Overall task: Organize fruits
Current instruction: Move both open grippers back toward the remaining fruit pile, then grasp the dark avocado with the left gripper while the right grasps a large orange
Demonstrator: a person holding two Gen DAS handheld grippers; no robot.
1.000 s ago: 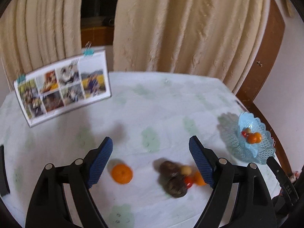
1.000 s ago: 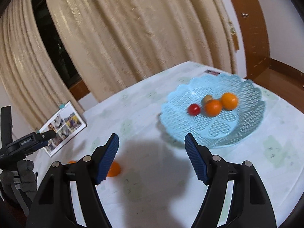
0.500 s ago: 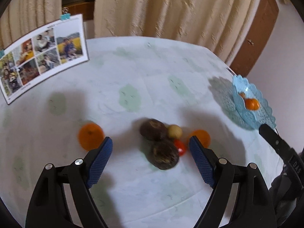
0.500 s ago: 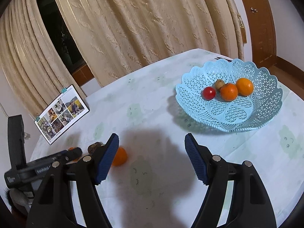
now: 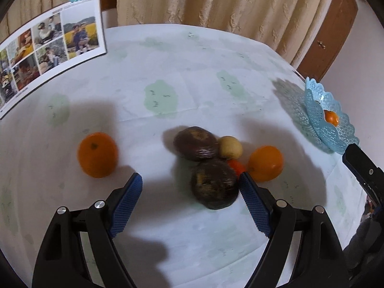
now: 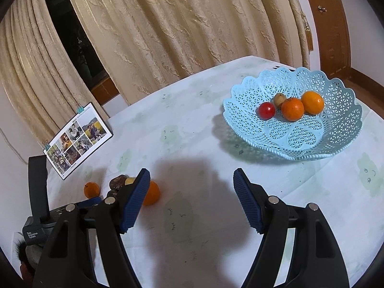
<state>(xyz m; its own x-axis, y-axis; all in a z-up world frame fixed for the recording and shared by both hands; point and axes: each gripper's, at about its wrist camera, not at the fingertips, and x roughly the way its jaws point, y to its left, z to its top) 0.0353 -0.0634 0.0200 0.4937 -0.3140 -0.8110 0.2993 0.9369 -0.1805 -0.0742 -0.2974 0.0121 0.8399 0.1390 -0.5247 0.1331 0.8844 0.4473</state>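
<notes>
Here, over a table [image 5: 192, 84] with a pale cloth, the left tongs [image 5: 190, 182] hang with jaws wide and nothing gripped; the near dark fruit [image 5: 213, 183] sits just inside their right pad [image 5: 254, 204], and the other dark fruit [image 5: 195, 144], a small tan fruit [image 5: 230, 147], a red one [image 5: 236, 167] and an orange [image 5: 265, 163] crowd just beyond that pad's tip. A lone orange [image 5: 97, 154] lies outside the left pad. The right tongs [image 6: 192, 189], also open and empty, hover with the blue basket [image 6: 336, 144] ahead and to their right, where four small fruits already rest. The likely trouble is the crowding: with the fruits touching, a closing pad could well nudge the red one or the orange and set them rolling, or the round, dark fruit could squirt out from an off-centre grip. Against the picture from a second ago, the left tongs have dropped and tipped down, so the fruit cluster has grown large and slid between the pads, and the photo board [image 5: 48, 43] has moved to the upper left; the right tongs have barely shifted, and neither pair's gape has changed.
</notes>
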